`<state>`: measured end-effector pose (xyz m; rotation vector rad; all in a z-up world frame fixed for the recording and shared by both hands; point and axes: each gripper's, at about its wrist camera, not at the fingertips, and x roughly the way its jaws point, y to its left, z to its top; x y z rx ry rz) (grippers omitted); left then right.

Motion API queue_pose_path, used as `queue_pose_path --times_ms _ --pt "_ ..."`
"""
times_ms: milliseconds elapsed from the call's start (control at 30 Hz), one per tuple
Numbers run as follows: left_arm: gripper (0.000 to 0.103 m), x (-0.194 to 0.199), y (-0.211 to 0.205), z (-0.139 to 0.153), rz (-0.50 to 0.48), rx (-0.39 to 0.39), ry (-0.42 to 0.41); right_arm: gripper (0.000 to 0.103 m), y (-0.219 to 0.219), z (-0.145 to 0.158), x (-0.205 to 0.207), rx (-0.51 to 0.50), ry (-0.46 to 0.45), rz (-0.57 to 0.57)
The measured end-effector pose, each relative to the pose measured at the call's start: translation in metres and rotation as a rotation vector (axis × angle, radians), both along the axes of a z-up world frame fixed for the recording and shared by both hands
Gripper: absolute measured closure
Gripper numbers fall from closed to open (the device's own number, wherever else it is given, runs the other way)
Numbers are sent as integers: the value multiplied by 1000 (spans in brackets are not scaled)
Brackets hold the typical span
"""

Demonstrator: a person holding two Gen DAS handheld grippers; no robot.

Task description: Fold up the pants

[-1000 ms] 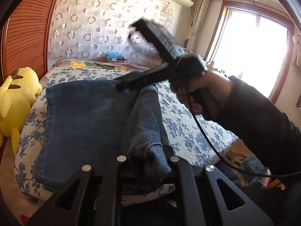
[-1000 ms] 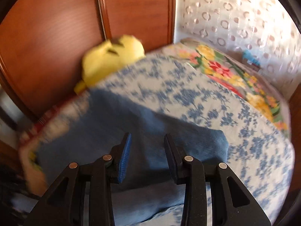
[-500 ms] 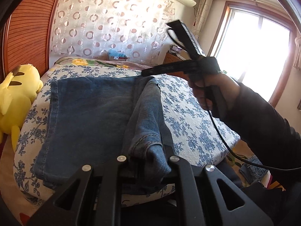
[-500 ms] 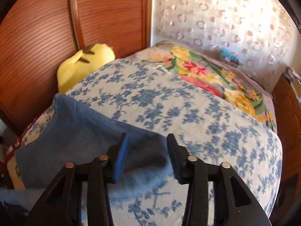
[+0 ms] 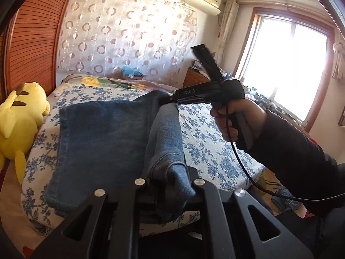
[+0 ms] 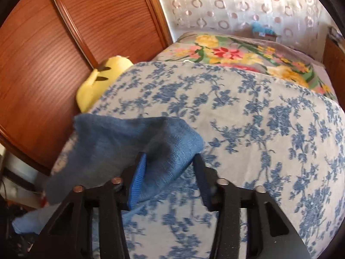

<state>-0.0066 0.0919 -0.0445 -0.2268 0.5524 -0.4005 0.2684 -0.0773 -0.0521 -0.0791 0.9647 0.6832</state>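
Denim pants (image 5: 101, 142) are pinched by the left gripper (image 5: 170, 185); a corner lies between the spread-apart right gripper (image 6: 170, 172) fingers.

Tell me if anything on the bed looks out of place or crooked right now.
The jeans lie mostly flat on the blue floral bedspread, but their right edge is bunched into a raised ridge between the left gripper and right gripper. Nothing looks spilled or damaged.

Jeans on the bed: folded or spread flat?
Partly folded: jeans lie flat on the bed, one edge raised between both tongs.
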Motion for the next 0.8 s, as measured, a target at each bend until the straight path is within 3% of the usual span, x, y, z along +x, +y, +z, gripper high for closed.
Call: queue_pose_path --times_ms 67,233,467,800 --pt "94 -4 11 -1 28 -23 -3 84 7 11 -6 16 -41 16" --pt "94 -14 51 -15 121 -94 14 84 32 40 -19 73 -104 65" --pt "95 -25 87 -38 223 -119 45 70 66 58 -35 131 -148 149" --pt "95 -22 97 -51 263 -129 69 64 39 50 -71 144 -234 153"
